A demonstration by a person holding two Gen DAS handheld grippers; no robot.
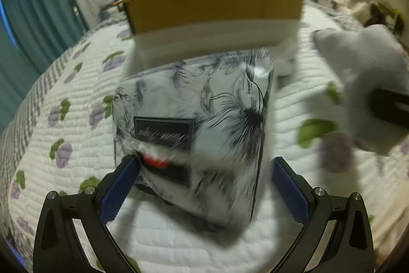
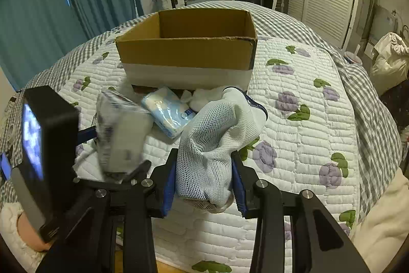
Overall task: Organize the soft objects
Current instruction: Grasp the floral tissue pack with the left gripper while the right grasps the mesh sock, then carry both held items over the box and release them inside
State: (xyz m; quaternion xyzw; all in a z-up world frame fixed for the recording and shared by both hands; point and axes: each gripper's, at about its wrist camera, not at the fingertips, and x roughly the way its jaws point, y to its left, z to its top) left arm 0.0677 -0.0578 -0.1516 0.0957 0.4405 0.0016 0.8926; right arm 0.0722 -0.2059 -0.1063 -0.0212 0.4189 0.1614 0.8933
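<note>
Blue rubber pads on the black right gripper [image 2: 204, 186] pinch a white mesh fabric bundle with a dark blue hem [image 2: 217, 142] at its lower end. Stands nearly upright between the pads, long axis running up and away toward the brown open-topped cardboard box with a white lower band [image 2: 186, 50], hem end leaning right. Blue-padded left gripper [image 1: 203, 186] spread wide around a plastic-wrapped grey floral-print package with a black label [image 1: 199, 129]; left pad touching its lower left corner, right pad apart from its right edge. Package blurred, resting on the white quilted bedspread with purple flowers [image 1: 76, 99], long axis pointing away toward the box. Beyond, just before the box, a light-blue plastic pack [image 2: 168, 114] lying flat on the quilt.
</note>
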